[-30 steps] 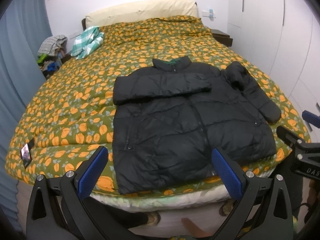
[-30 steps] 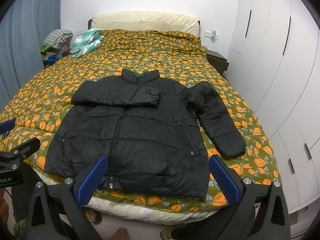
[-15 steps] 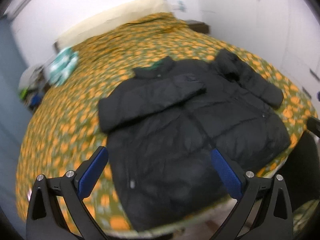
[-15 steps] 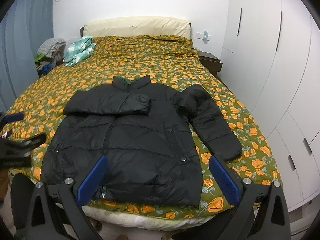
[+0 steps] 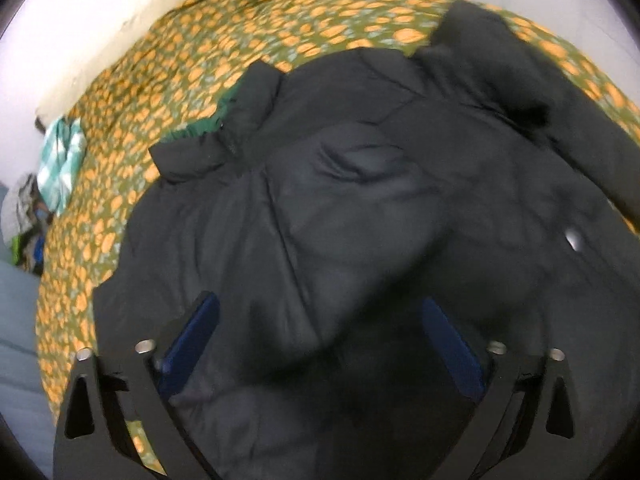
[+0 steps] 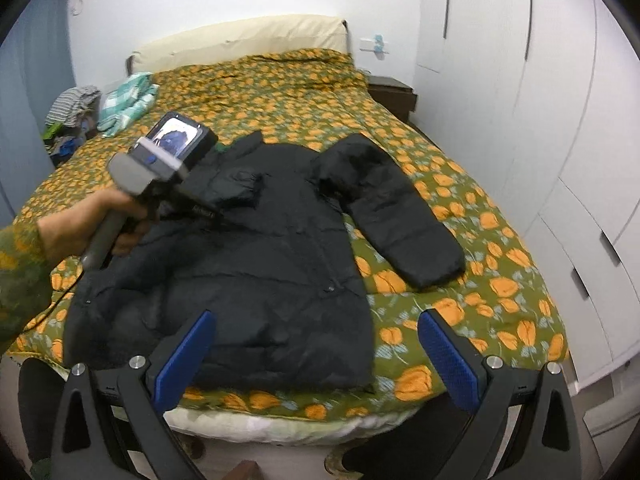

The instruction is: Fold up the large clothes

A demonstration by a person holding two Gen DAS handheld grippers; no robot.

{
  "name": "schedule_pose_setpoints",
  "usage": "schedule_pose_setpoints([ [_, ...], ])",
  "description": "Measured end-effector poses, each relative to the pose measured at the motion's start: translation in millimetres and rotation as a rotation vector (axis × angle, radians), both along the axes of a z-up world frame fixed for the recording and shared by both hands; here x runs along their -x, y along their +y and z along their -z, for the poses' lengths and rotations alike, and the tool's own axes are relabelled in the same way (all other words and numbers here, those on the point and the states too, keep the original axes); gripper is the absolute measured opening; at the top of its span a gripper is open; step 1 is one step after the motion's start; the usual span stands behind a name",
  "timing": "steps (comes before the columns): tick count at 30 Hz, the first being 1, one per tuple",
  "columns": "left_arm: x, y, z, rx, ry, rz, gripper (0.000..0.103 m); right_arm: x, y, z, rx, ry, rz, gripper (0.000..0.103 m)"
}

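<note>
A black puffer jacket (image 6: pixel 260 264) lies front up on the bed, collar (image 5: pixel 256 108) toward the headboard. One sleeve (image 5: pixel 360 184) is folded across the chest. The other sleeve (image 6: pixel 400 212) lies out to the right on the bedspread. My left gripper (image 5: pixel 318 302) hovers close over the jacket's chest, jaws closing, with dark fabric below and between the fingers but not pinched. In the right wrist view a hand (image 6: pixel 96 216) holds that gripper's camera housing (image 6: pixel 172 152) above the folded sleeve. My right gripper (image 6: pixel 318 317) stands open over the jacket's hem, holding nothing.
The green bedspread with orange flowers (image 6: pixel 460 280) covers the whole bed. A checked cloth (image 6: pixel 128 100) and a pile of clothes (image 6: pixel 72 112) sit at the back left. White wardrobe doors (image 6: pixel 540 120) line the right side, with a dark nightstand (image 6: pixel 392 92) beside the headboard.
My left gripper has swung forward and down from the bed's foot to just above the jacket's chest, rolled, and its jaws have narrowed. The right gripper has shifted slightly.
</note>
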State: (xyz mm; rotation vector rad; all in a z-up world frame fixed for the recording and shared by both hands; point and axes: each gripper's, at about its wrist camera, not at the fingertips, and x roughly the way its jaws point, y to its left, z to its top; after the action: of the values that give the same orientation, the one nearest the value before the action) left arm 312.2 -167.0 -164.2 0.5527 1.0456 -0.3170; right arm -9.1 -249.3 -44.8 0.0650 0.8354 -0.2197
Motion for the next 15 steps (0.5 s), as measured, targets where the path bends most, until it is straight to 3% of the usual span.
schedule_pose_setpoints([
  [1, -8.9, 4.2, 3.1, 0.036, 0.04, -0.017, 0.038, 0.0, -2.7, 3.0, -0.004, 0.009, 0.003, 0.103],
  [2, -16.6, 12.1, 5.3, 0.103, 0.104, -0.048, 0.018, -0.3, -4.1, 5.6, -0.007, 0.017, 0.006, 0.103],
  [3, -20.4, 19.7, 4.5, 0.122, 0.109, -0.087, 0.009, -1.5, -5.3, 7.7, -0.011, 0.022, 0.007, 0.103],
  [6, -14.2, 52.1, -17.9, 0.23, 0.076, -0.127, 0.006, -4.6, -6.5, 9.3, -0.022, 0.015, 0.002, 0.103],
  [9, 9.5, 105.9, -64.8, 0.321, -0.014, -0.173, 0.005, -6.8, -4.4, 7.5, -0.02, -0.009, -0.013, 0.103],
  [15, 63.4, 292.4, -165.3, 0.475, -0.191, -0.416, 0.005, -13.1, 2.7, 5.0, -0.017, -0.041, -0.032, 0.103],
])
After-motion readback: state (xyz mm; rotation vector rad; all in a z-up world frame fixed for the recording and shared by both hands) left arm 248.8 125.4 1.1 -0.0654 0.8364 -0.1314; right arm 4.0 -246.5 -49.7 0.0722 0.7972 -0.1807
